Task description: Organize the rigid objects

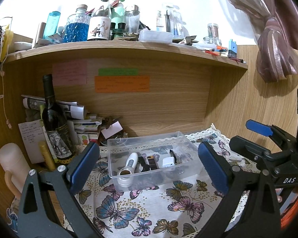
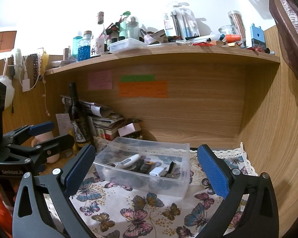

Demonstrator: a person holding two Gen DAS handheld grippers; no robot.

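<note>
Hovering w/ both tools spread wide and empty: left tool (image 1: 149,170), right tool (image 2: 147,170). Clear bin (image 1: 183,138) sits on butterfly cloth (image 1: 149,208) on the desk, between the fingers, w/ thermometer (image 1: 129,163), white adapter (image 1: 167,162) and dark bits already inside. Prob. near done; if regrasping, approach from above, avoid bin walls.

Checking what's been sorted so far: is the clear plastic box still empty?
No, the clear box already holds several small things, including a white thermometer and a white charger.

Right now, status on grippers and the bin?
Left gripper open, empty. Right gripper open, empty. Clear plastic bin on butterfly cloth, small items inside. Nothing blocking.
</note>
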